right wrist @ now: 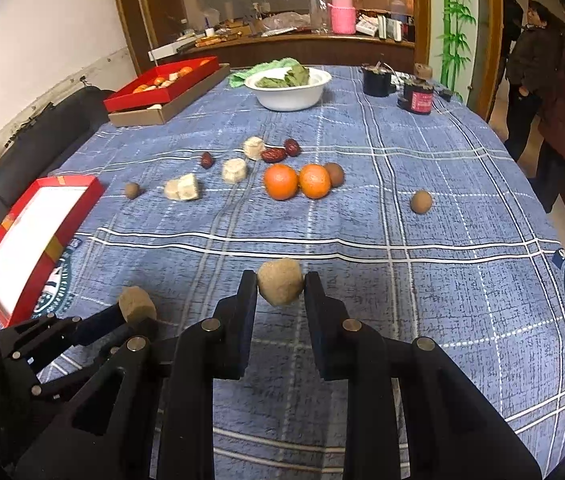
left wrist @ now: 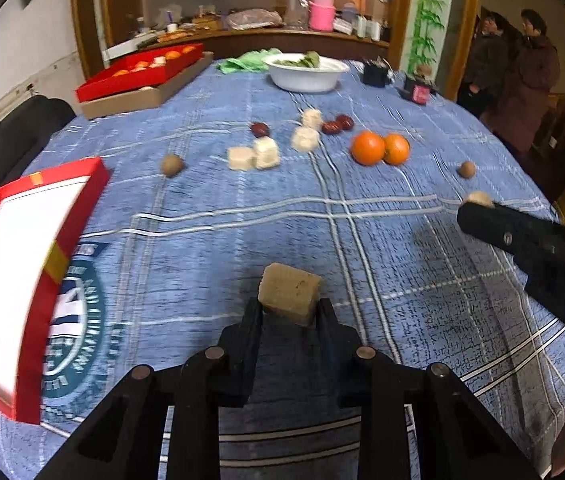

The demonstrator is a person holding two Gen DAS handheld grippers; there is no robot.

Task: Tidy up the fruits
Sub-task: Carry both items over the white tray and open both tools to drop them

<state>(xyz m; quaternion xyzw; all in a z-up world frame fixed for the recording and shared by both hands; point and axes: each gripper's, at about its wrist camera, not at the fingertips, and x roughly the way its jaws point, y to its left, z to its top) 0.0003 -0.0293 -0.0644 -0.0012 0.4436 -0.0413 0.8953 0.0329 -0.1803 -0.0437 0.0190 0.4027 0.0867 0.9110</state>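
Two grippers work above my blue plaid tablecloth (right wrist: 422,264), which covers the whole table. Largest on it, at nine o'clock from my left wrist camera, is the empty red cardboard tray with a white floor (left wrist: 14,280). At eleven o'clock, far off, a second red tray holding fruit (right wrist: 162,82) sits on a brown cardboard box (right wrist: 170,108). At twelve o'clock stands the white plastic bowl of green leaves (right wrist: 288,90). Two round oranges (right wrist: 296,181) lie touching near the table's centre, with pale cream cake cubes (left wrist: 254,154) and dark red dates (right wrist: 278,152) at their ten o'clock. Small brown round fruits (right wrist: 421,201) lie scattered apart.

My left gripper (left wrist: 290,308) has its jaws pressed against a tan block-shaped cake piece (left wrist: 289,297), lifted clear of the cloth, near the empty tray. My right gripper (right wrist: 280,286) clamps a tan rounded cake ball (right wrist: 280,281), likewise off the cloth, at three o'clock from the left one.
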